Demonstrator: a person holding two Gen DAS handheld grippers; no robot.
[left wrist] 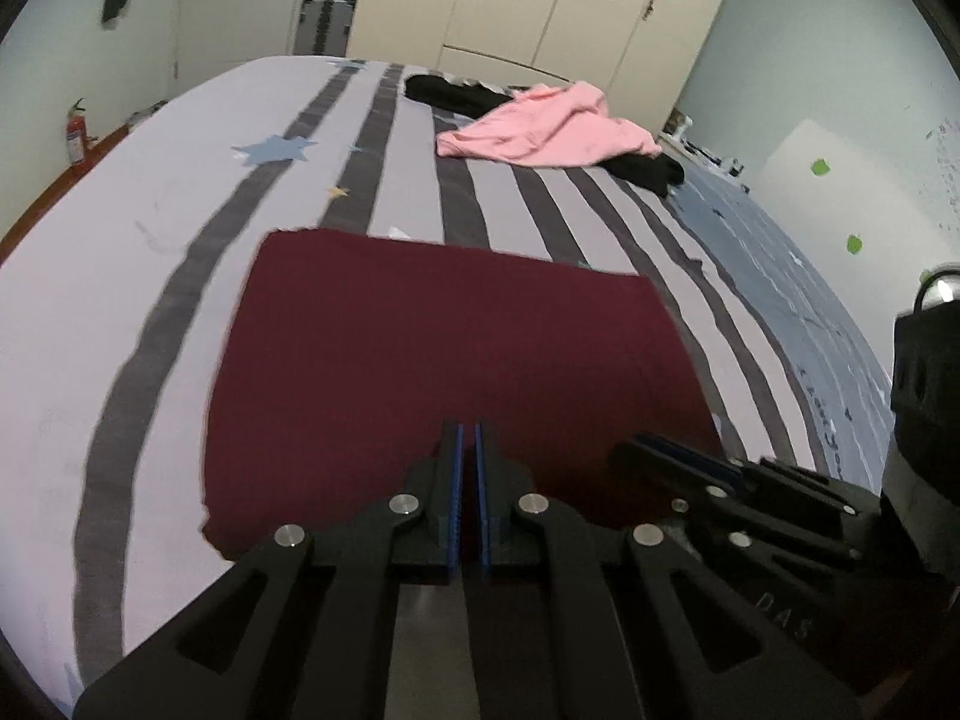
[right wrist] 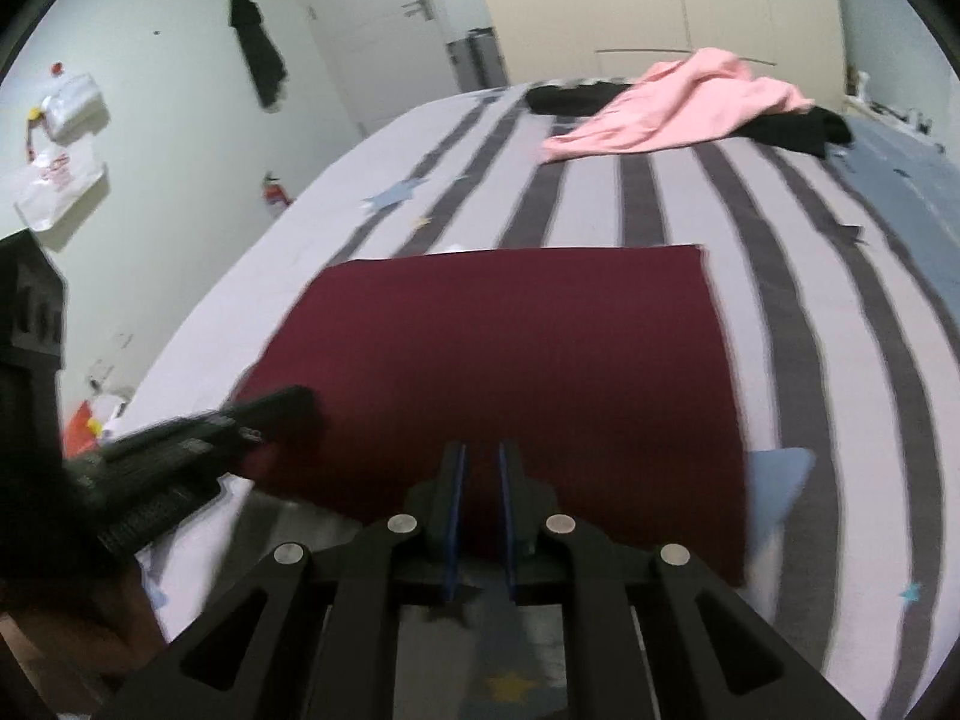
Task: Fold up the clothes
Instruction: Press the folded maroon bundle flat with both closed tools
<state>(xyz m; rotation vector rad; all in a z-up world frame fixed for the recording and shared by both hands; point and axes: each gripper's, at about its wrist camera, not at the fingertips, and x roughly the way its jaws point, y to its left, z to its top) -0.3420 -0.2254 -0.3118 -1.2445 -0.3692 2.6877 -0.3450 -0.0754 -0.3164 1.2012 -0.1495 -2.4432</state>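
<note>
A dark red garment [left wrist: 444,360] lies flat and folded into a rectangle on the striped bed [left wrist: 150,228]; it also shows in the right wrist view [right wrist: 516,360]. My left gripper [left wrist: 469,429] hovers over its near edge, jaws nearly together with nothing between them. My right gripper [right wrist: 481,450] is over the near edge too, jaws a narrow gap apart and empty. The right gripper shows at the right in the left wrist view [left wrist: 678,450]; the left gripper shows blurred at the left in the right wrist view [right wrist: 288,402].
A crumpled pink garment [left wrist: 546,126] lies on black clothes [left wrist: 450,93] at the bed's far end. A cream wardrobe [left wrist: 540,0] stands behind. A red fire extinguisher [left wrist: 75,135] stands by the left wall. A blue blanket [left wrist: 780,276] runs along the right side.
</note>
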